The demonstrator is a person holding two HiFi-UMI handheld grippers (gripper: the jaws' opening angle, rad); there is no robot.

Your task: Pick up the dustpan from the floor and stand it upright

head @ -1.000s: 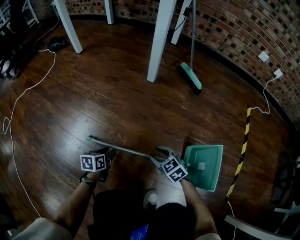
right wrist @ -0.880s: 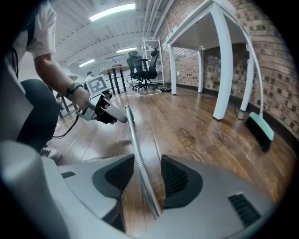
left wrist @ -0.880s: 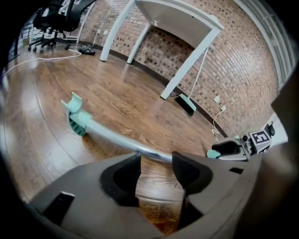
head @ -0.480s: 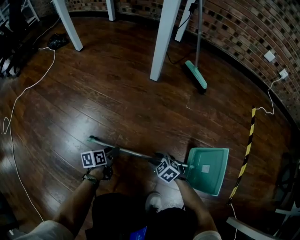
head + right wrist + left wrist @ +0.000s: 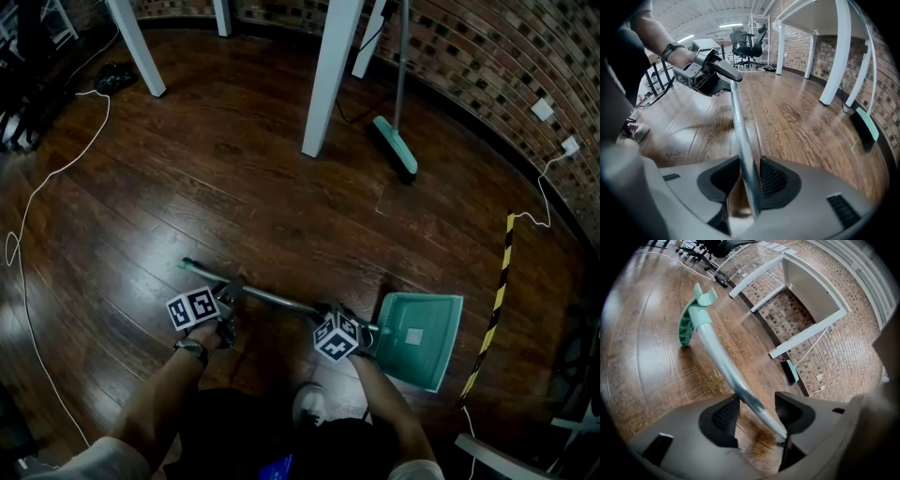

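The dustpan lies flat on the wooden floor, its teal pan (image 5: 419, 336) at the right and its long metal handle (image 5: 272, 298) running left to a teal grip end (image 5: 187, 265). My left gripper (image 5: 228, 297) straddles the handle (image 5: 723, 366) partway along. Its jaws are opening wide, and there is a gap at each pad. The teal grip (image 5: 695, 315) shows beyond them. My right gripper (image 5: 326, 317) sits on the handle close to the pan. Its jaws (image 5: 750, 171) are closing, and both pads lie against the pole (image 5: 740, 126).
A teal broom (image 5: 397, 142) leans on the brick wall at the back. White table legs (image 5: 328, 75) stand behind. A white cable (image 5: 42, 187) loops over the floor at left. Yellow-black tape (image 5: 495, 305) runs right of the pan. The person's shoe (image 5: 305, 403) is below the handle.
The left gripper moved up to the handle and now straddles it. The right gripper sank onto the handle near the pan. The dustpan has not moved on the floor.
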